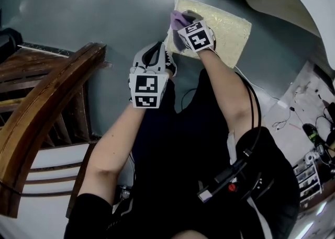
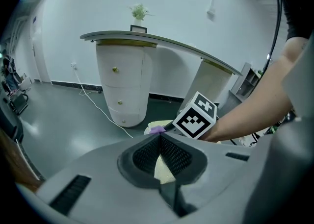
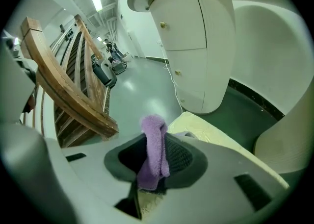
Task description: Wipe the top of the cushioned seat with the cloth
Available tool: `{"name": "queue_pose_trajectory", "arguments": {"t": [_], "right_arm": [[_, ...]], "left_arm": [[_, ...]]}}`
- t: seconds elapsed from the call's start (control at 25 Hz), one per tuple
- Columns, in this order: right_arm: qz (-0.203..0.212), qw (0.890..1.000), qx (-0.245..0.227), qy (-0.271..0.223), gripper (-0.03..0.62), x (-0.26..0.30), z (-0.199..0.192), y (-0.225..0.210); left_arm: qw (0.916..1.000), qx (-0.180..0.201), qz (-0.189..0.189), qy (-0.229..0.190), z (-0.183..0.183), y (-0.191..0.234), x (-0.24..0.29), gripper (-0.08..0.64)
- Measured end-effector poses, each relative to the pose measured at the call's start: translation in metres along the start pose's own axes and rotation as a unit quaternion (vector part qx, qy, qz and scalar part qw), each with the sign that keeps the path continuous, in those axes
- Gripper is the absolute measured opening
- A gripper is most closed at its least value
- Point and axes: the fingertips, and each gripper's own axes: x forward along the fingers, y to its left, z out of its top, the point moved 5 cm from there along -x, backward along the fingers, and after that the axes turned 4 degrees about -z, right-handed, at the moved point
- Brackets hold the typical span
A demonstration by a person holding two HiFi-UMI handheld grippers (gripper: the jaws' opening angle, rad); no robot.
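The cushioned seat (image 1: 226, 29) is a pale yellow square pad low over the grey floor, also seen as a cream slab (image 3: 216, 137) in the right gripper view. My right gripper (image 1: 180, 22) is over the seat's left part, shut on a purple cloth (image 1: 178, 19) that sticks up between its jaws (image 3: 154, 152). My left gripper (image 1: 155, 57) hangs just left of the seat's near corner, jaws shut with nothing between them (image 2: 159, 142). Through it I see the cloth's tip (image 2: 157, 130) and the right gripper's marker cube (image 2: 196, 117).
A dark wooden chair back (image 1: 42, 123) curves along the left. A white curved counter on round pedestals (image 2: 122, 86) stands beyond the seat, with a white cable (image 2: 98, 108) on the floor. Cables and small gear (image 1: 309, 128) lie at the right.
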Motion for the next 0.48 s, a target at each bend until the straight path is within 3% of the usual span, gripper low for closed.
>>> {"name": "queue_pose_trajectory", "arguments": {"t": [0.48], "right_arm": [[0.013,1.000,0.016,0.005,0.106,-0.034,-0.044,-0.046]], "left_arm": [[0.9998,-0.013,0.012,0.004,0.008,-0.059,0.039,0.003]]}}
